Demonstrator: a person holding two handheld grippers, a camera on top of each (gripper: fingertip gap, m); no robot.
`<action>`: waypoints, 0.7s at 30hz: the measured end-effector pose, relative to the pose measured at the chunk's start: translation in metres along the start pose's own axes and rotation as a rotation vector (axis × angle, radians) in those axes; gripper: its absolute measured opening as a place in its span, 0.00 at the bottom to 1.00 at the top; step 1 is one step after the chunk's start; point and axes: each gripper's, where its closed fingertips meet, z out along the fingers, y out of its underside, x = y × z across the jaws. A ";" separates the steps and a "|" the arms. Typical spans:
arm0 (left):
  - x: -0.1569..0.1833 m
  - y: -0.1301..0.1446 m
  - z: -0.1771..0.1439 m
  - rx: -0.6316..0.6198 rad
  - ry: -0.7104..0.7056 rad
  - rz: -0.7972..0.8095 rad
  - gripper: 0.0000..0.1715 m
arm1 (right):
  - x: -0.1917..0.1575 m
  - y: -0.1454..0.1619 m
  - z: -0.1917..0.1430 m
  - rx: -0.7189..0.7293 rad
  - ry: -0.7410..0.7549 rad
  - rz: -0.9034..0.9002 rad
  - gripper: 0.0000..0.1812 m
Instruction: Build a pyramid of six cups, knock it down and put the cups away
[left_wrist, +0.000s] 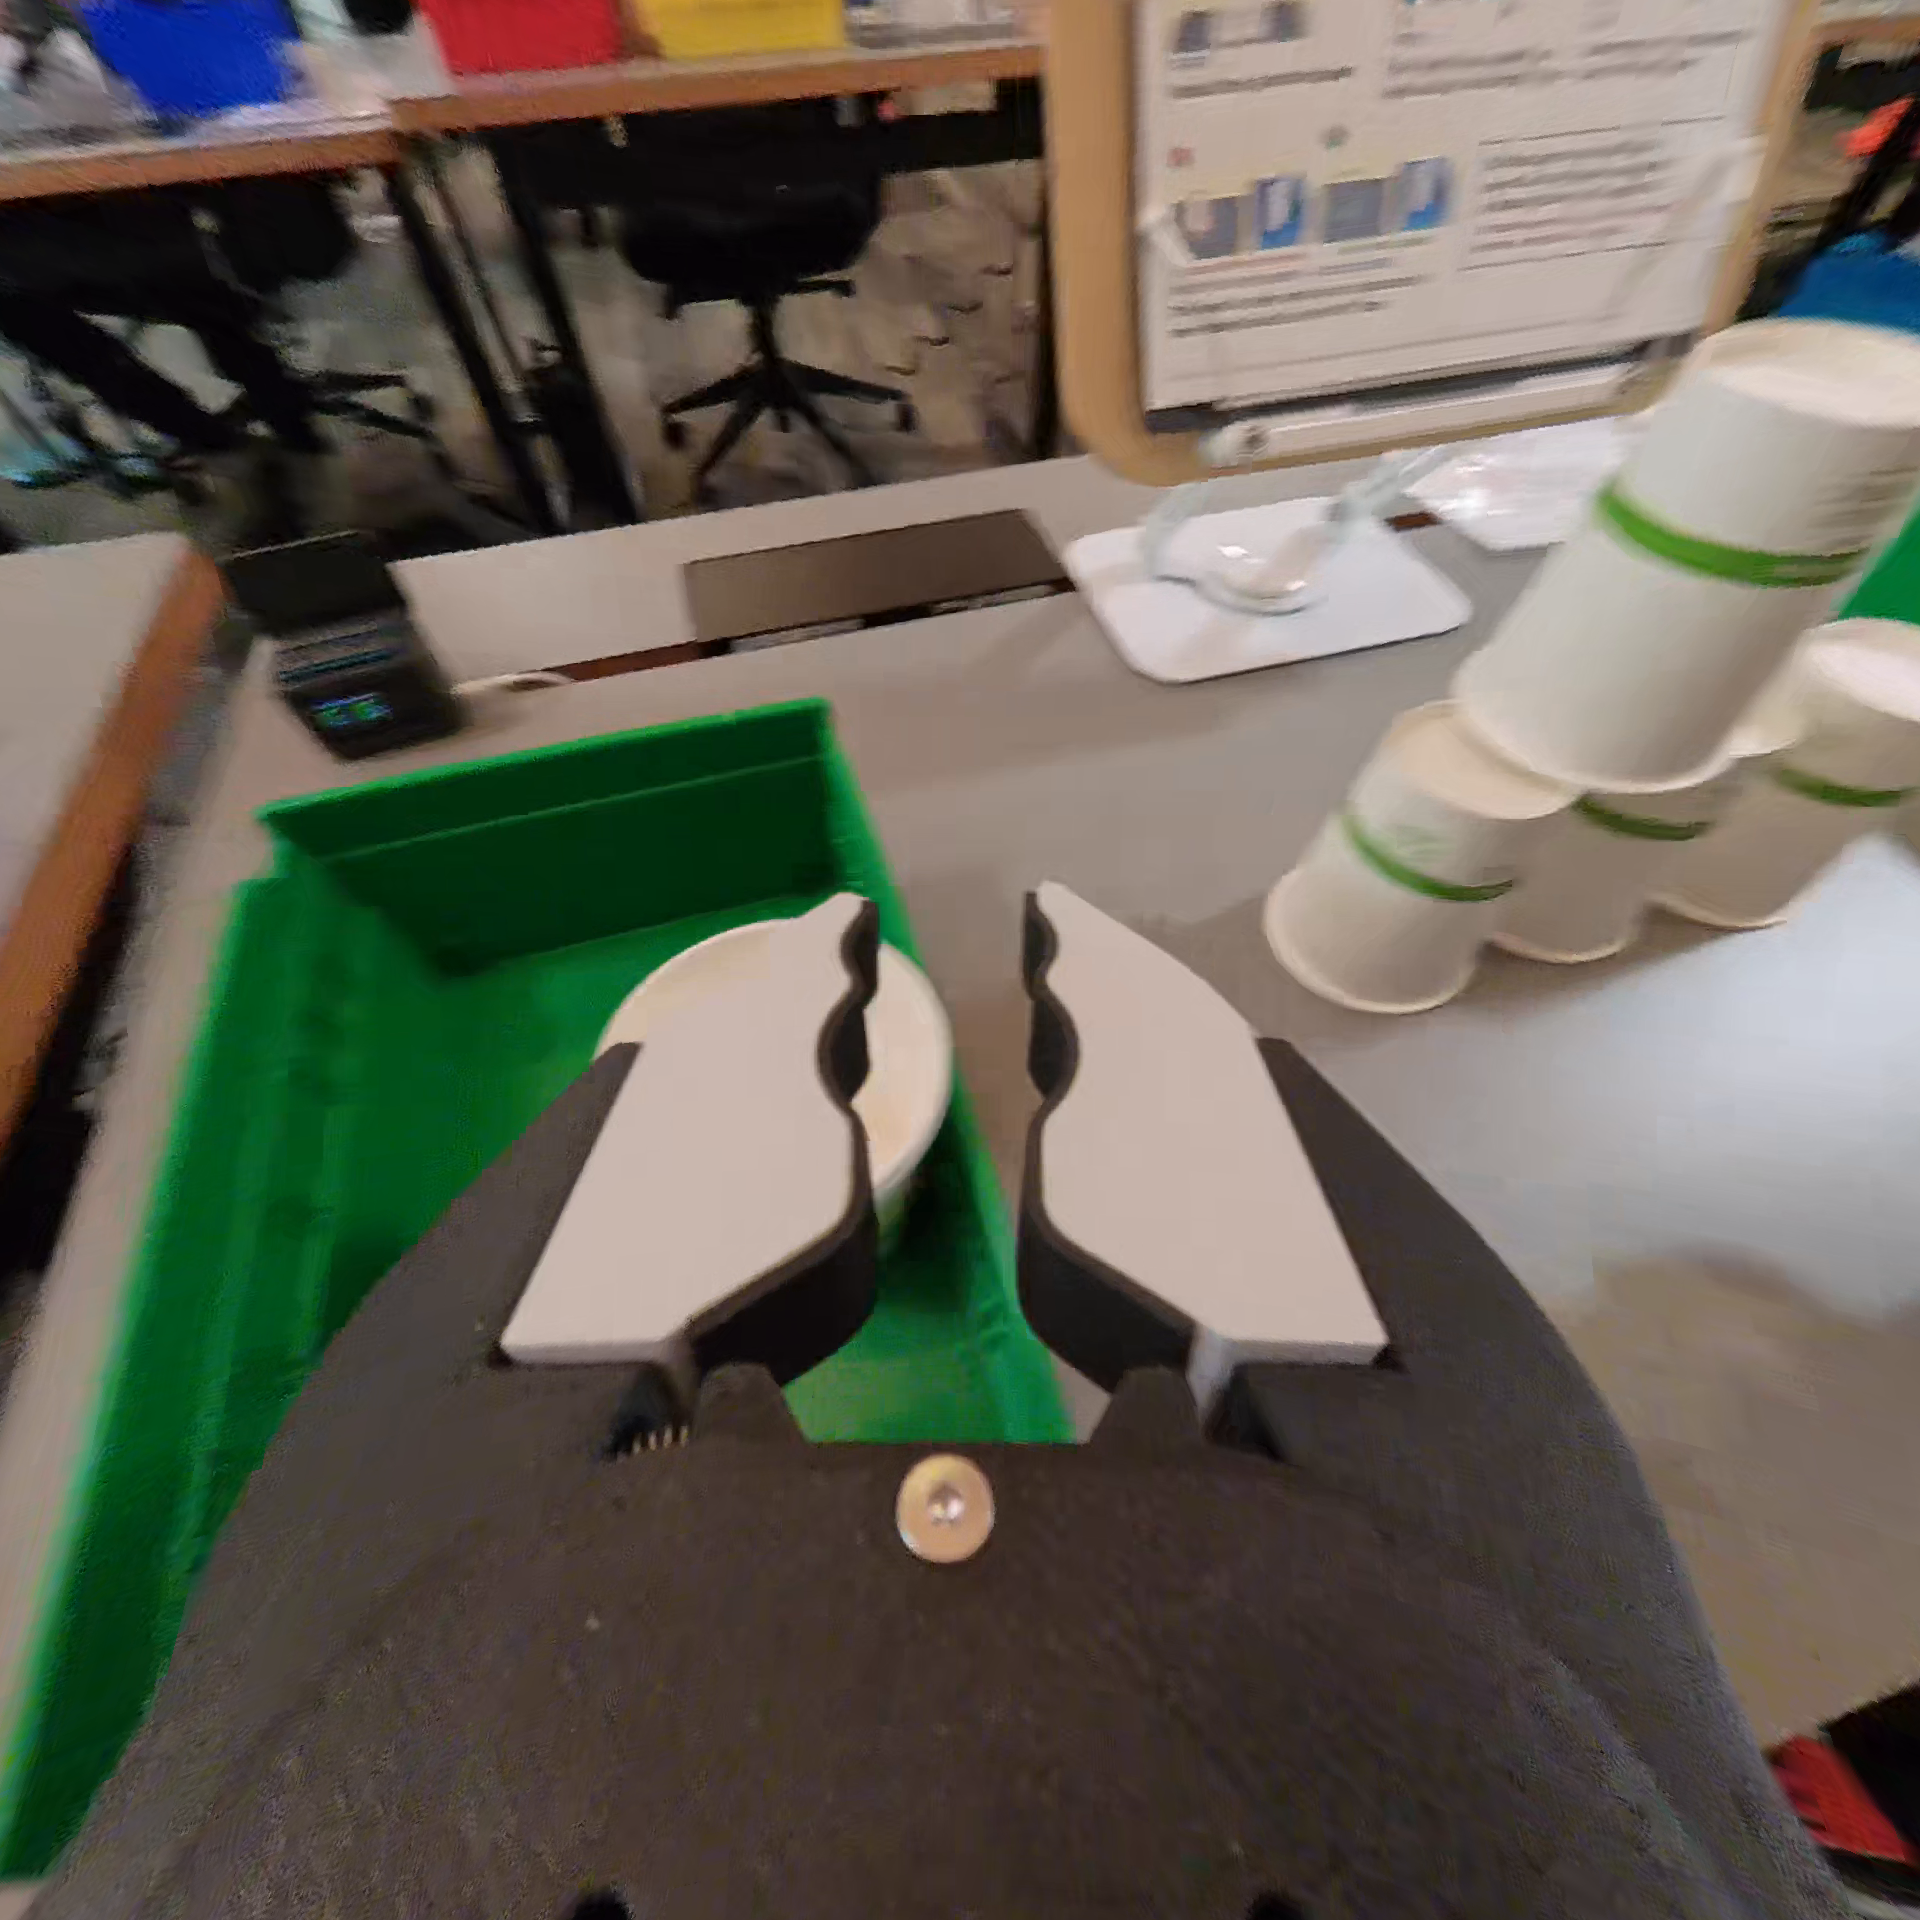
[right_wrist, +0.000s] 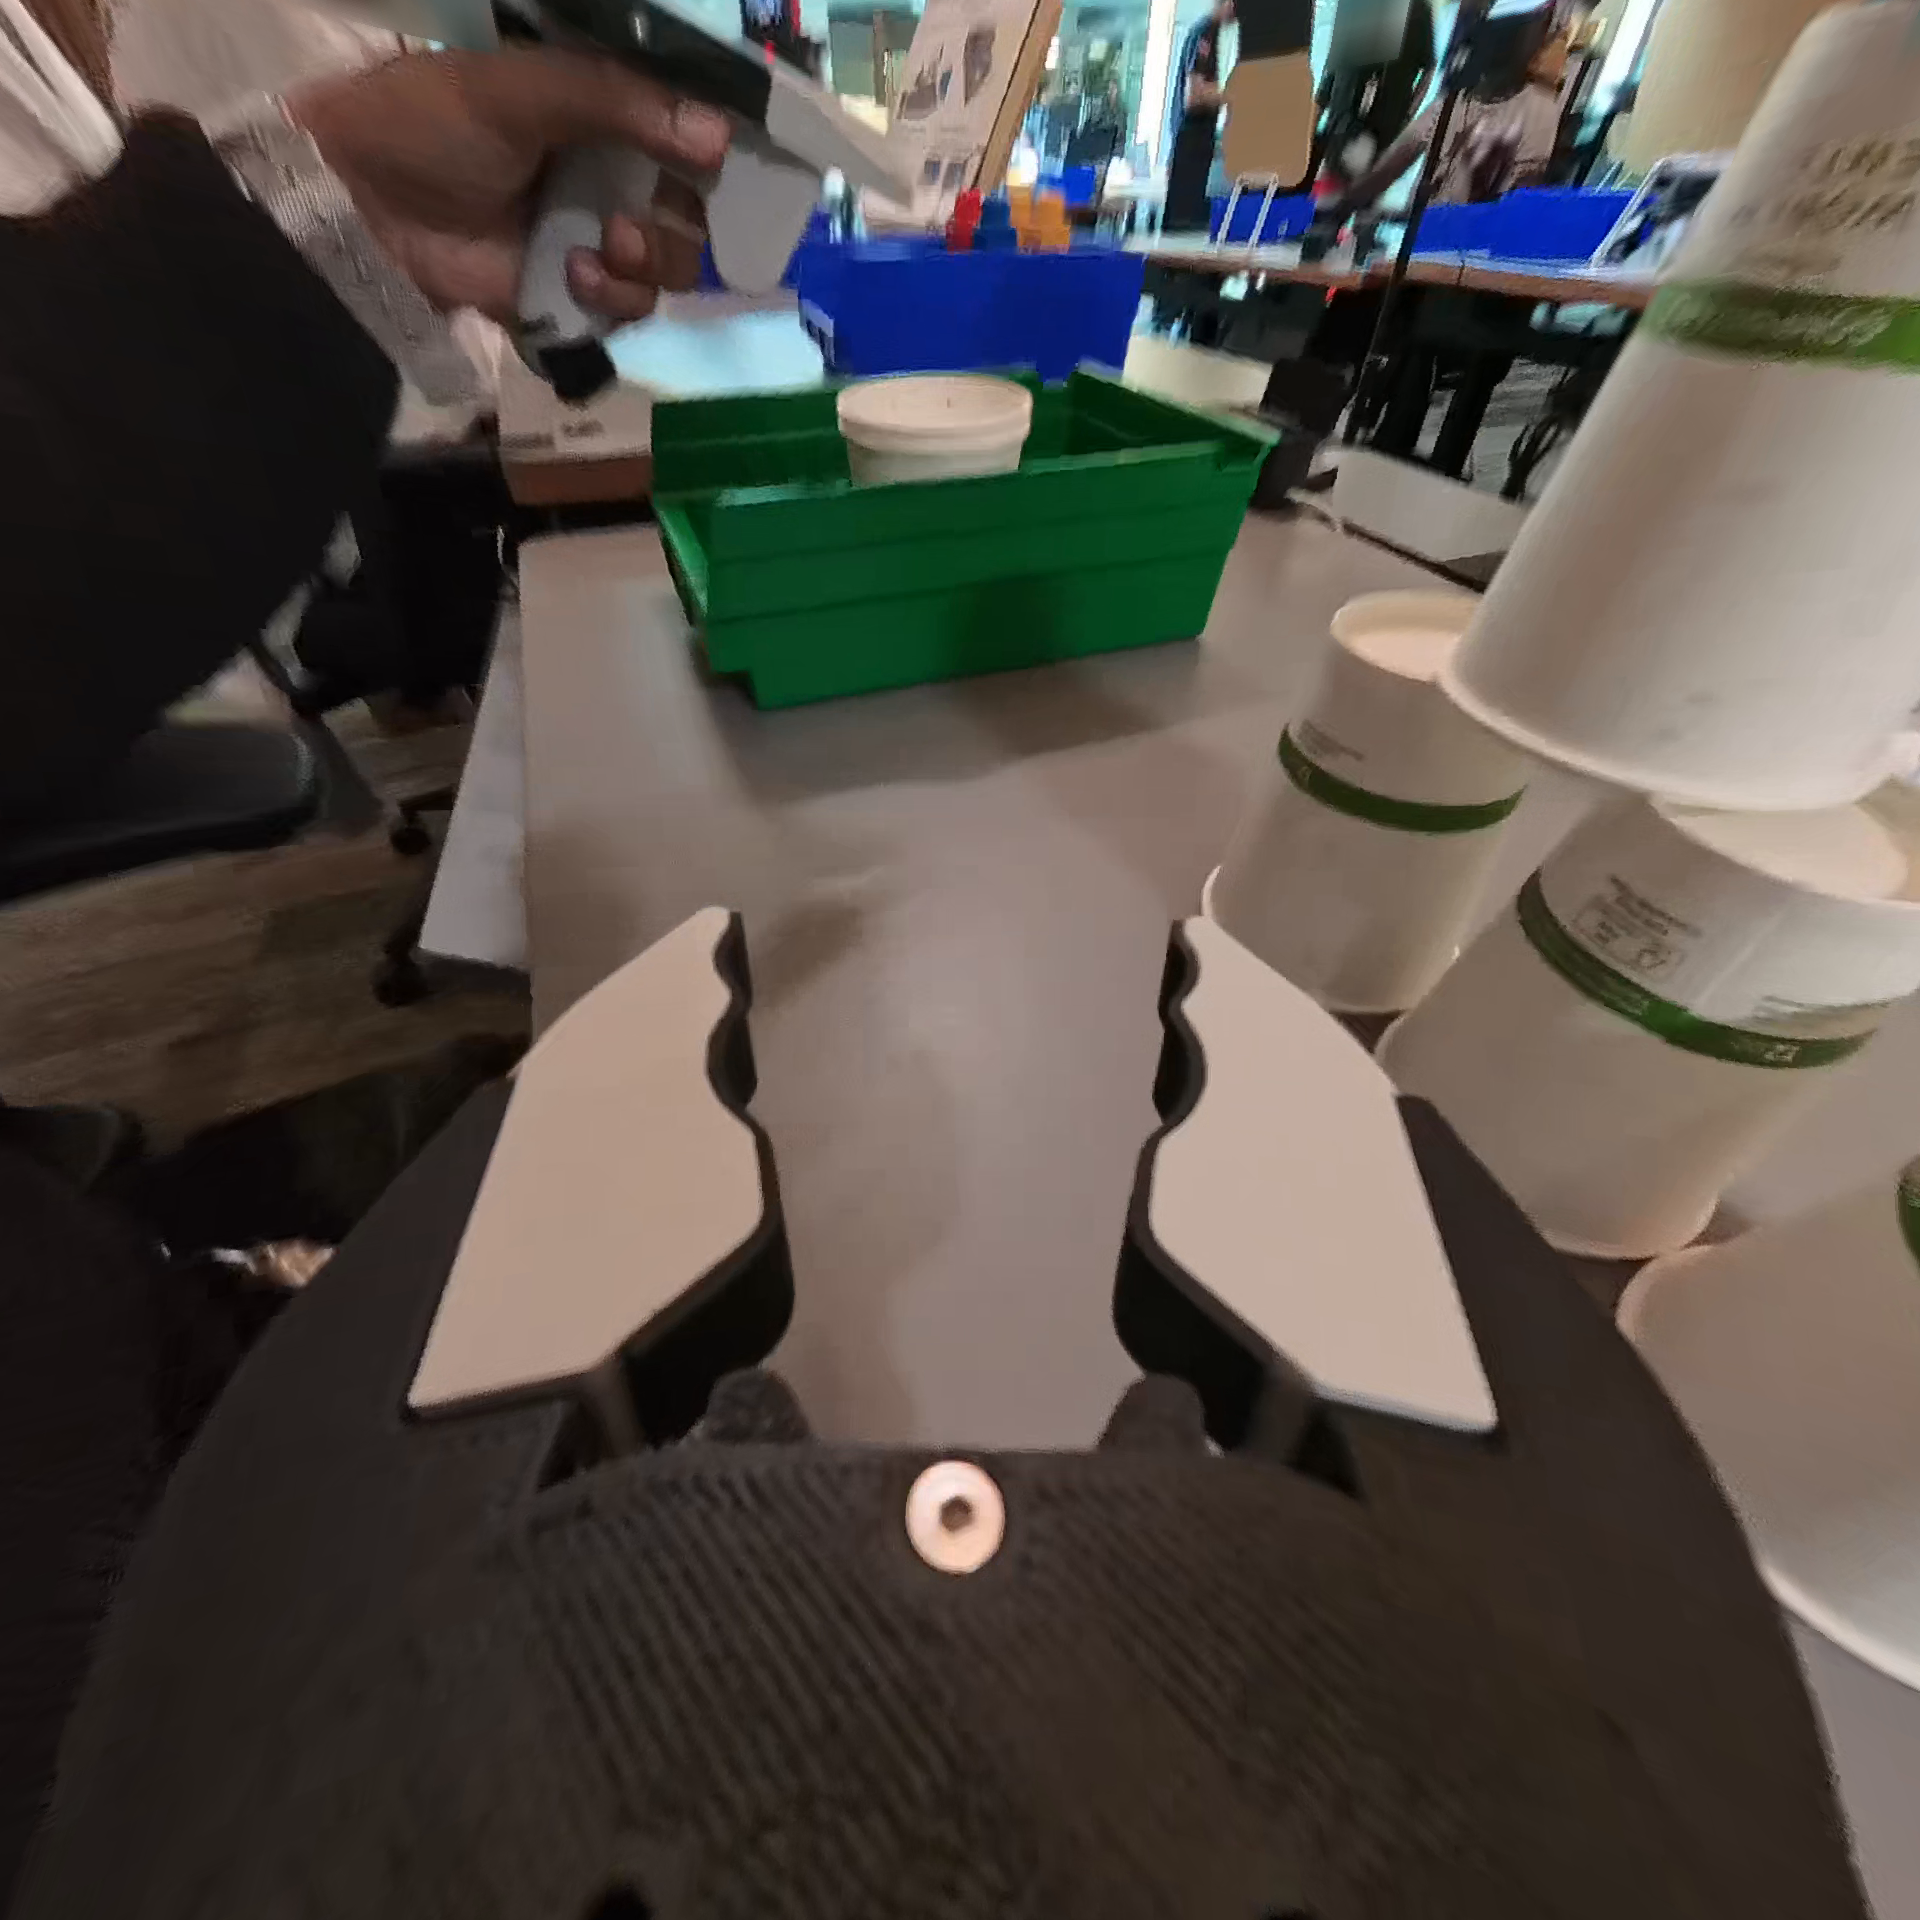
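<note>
My left gripper (left_wrist: 948, 914) is open and empty. It hovers over the right wall of a green bin (left_wrist: 343, 1039) that holds one white paper cup (left_wrist: 909, 1049), upright, partly hidden by my left finger. My right gripper (right_wrist: 951, 935) is open and empty, low over the grey table (right_wrist: 883, 831). To its right stands a stack of upturned white cups with green bands (right_wrist: 1382, 800); the same stack shows in the left wrist view (left_wrist: 1403, 862). The green bin (right_wrist: 956, 561) with its cup (right_wrist: 935, 431) sits farther ahead, under a hand holding the left gripper (right_wrist: 582, 229).
A white stand base (left_wrist: 1268, 603) carries a framed paper board (left_wrist: 1403, 208) at the table's back. A small black device (left_wrist: 343, 655) sits at the far left. A blue bin (right_wrist: 966, 301) lies behind the green one. Office chairs and desks stand beyond the table.
</note>
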 end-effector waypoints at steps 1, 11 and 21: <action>-0.010 0.009 -0.002 -0.030 -0.015 0.011 0.14 | -0.001 0.009 0.003 -0.040 -0.004 -0.016 0.43; -0.012 0.066 -0.002 -0.244 -0.003 0.503 0.16 | -0.005 0.019 0.009 -0.091 -0.046 0.014 0.42; -0.018 0.078 0.007 -0.285 -0.041 0.573 0.06 | -0.005 0.021 0.009 -0.098 -0.040 0.001 0.42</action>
